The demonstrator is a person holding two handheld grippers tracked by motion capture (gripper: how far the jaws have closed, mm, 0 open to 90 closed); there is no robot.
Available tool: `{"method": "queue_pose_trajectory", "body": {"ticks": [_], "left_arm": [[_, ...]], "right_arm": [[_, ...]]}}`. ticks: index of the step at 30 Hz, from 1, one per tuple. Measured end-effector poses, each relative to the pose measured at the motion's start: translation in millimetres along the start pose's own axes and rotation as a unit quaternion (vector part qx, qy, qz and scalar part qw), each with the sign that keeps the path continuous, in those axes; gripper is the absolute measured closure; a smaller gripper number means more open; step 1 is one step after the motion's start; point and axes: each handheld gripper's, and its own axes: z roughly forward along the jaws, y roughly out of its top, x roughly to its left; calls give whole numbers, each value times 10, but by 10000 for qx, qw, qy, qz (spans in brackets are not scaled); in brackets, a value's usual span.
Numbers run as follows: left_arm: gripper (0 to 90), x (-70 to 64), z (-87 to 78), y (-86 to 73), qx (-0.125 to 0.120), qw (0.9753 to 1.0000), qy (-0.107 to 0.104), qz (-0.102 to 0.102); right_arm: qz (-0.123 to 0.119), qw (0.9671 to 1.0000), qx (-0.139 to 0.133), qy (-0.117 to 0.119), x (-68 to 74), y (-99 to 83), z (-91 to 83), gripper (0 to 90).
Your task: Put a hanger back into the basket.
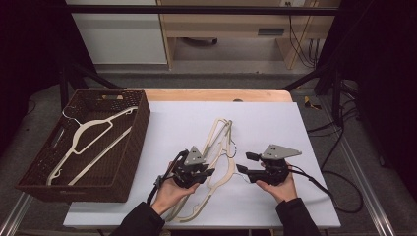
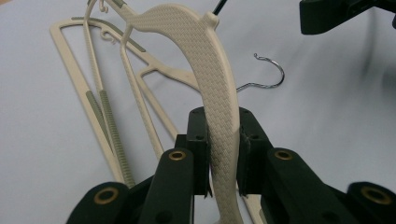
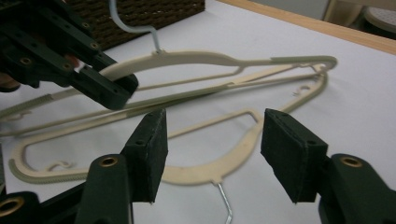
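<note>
The left gripper view showed the left tongs [image 2: 223, 161] clamped on the broad shoulder of a cream hanger [image 2: 210, 74], whose plastic bore a fine woven emboss that the high view did not resolve. The right tongs [image 3: 212, 156] stood wide apart, gripping nothing, above a second hanger [image 3: 205, 170] lying flat on the white table [image 1: 275, 118]. Both hangers carried a thin wire hook. Farther left, the high view recorded a dark wicker basket [image 1: 135, 142] holding another cream hanger [image 1: 86, 132].
</note>
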Motion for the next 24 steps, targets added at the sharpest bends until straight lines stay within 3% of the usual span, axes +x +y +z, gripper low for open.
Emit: {"method": "queue_pose_trajectory", "body": {"ticks": [4,8,13,20,24], "left_arm": [[781,-16,2,-1,21,10000,-4,31],[781,-27,8,-12,40,10000,-3,55],[781,-50,9,-25,65,9999,-9,79],[779,-73,17,-40,96,9999,-19,92],[778,-82,25,-41,117,9999,-21,101]], "right_arm": [[-27,9996,-160,247,103,82,111,486],[-77,9991,-220,343,162,144,183,542],[-42,9984,-313,477,176,186,257,677],[-129,9977,-228,618,196,187,304,877],[-166,9979,-184,604,206,186,298,883]]}}
